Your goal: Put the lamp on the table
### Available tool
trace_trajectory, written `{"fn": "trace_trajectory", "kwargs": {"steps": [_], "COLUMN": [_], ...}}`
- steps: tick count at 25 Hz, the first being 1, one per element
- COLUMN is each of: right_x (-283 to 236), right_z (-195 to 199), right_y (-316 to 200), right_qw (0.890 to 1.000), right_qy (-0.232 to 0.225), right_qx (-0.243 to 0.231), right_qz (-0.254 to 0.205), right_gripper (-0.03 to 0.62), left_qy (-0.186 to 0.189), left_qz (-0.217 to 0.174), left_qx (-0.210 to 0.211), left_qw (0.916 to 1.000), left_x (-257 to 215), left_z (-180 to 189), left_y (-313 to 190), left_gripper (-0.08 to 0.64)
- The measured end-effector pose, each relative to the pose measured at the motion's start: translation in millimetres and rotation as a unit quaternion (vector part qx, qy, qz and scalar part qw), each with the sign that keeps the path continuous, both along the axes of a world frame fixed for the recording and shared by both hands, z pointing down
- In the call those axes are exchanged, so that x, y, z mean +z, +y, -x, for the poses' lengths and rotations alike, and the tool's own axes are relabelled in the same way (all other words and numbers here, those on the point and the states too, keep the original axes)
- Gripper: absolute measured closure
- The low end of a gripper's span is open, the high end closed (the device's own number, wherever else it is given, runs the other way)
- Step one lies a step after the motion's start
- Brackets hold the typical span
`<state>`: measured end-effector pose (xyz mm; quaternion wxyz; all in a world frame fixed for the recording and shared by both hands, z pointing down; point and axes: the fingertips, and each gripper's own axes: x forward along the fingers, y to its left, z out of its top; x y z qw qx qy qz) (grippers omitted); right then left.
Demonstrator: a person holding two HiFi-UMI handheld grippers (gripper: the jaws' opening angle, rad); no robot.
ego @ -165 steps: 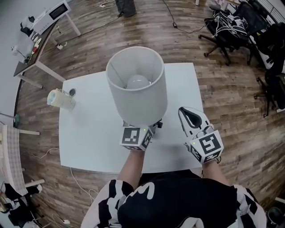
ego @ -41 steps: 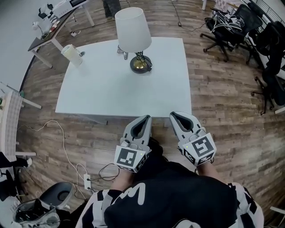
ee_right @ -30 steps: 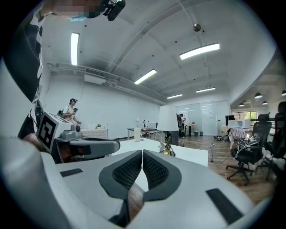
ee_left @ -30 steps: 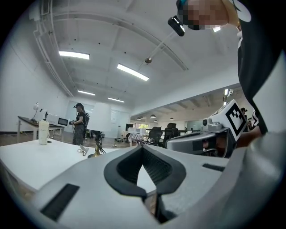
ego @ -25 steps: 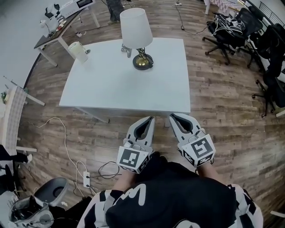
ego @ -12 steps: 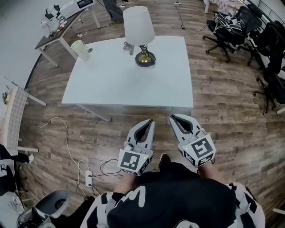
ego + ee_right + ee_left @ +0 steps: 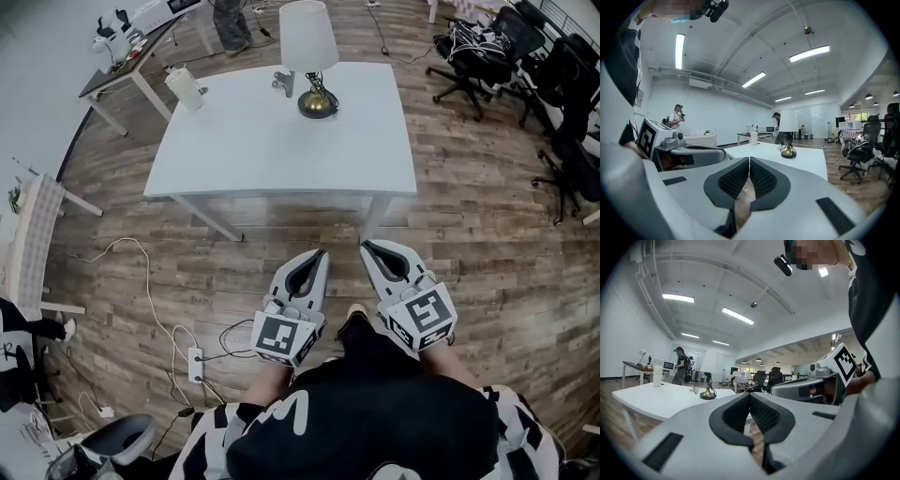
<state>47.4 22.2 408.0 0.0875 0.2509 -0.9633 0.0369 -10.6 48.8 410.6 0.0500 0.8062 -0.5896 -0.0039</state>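
2 tools, both closed up tight with nothing in them. the left tool [image 7: 314, 255] and right tool [image 7: 372, 248] sit side by side at the lower middle of the head view. they're over the wood floor [image 7: 487, 234], pointing toward the table [image 7: 272, 141] but well short of its near edge. each tool's own view shows the dark ribbed pads [image 7: 763, 416] pressed together with nothing between them.

the lamp [image 7: 310, 42] stands upright on the table near its far edge, top middle of the frame. it has a white shade and a round brass-looking base with the cord bunched around it. just left of the base there's a small metal thing [image 7: 283, 82], can't tell what it is. a pale cylinder [image 7: 185, 89] stands near the table's far left corner.

office chairs [image 7: 469, 52] crowd the upper right. a cable and a power strip [image 7: 195, 362] lie on the floor at lower left.
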Motion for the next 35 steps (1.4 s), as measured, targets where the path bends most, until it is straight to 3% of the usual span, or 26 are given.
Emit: {"fn": "trace_trajectory", "kwargs": {"steps": [10,18,35], "right_x": [1.6,4.3,-22.3], "right_z": [-1.6,-14.8,-26.2], "right_y": [96.2,156.4,178.0], "right_qw": [1.0,0.999,0.997], "right_qy": [-0.003,0.0,-0.008], "right_qx": [0.017,0.031,0.055], "right_qz": [-0.002,-0.011,-0.049], "right_gripper": [0.572,0.572,0.574], "left_qy": [-0.004,0.018,0.013], "left_qz": [-0.003,-0.019,-0.033], "left_qx": [0.02,0.03,0.062], "left_qw": [0.9998,0.9992,0.9974], "left_x": [-2.9,-6.5,-20.1], "left_z": [-2.2,-15.6,-29.3], "left_y": [91.8,141.3,162.2], "left_gripper": [0.555,0.555,0.555]}}
